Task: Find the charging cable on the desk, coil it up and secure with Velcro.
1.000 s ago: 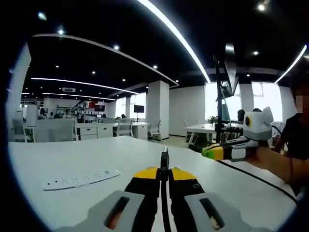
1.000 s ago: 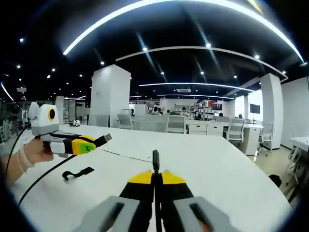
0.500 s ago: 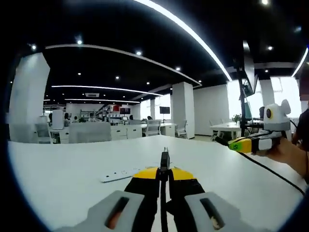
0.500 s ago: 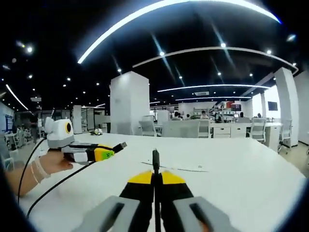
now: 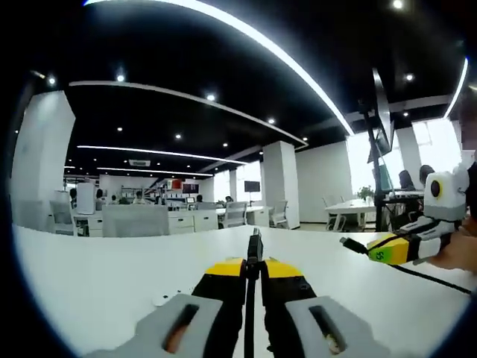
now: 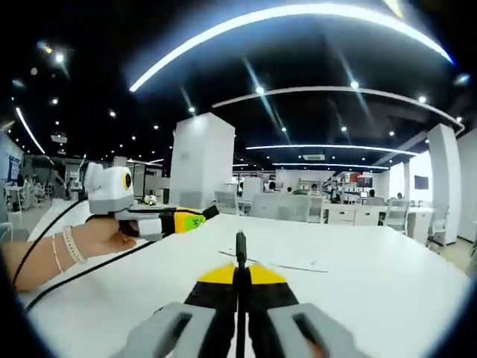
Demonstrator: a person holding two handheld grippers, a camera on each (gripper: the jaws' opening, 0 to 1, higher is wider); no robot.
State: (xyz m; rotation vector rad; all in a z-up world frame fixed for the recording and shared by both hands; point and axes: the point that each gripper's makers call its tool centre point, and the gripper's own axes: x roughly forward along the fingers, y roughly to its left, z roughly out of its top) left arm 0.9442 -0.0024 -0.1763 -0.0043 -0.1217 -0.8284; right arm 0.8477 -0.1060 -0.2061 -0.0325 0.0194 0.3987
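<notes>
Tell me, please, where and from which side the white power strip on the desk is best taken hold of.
Probably across its narrow width, from above. The power strip lies flat on the desk, long and thin, so only its long edges offer a hold. The right tongs, now shut, point toward it and must open first.

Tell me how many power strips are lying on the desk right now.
1: a white power strip lies flat on the desk ahead of the right tool. Others may be hidden.
</notes>
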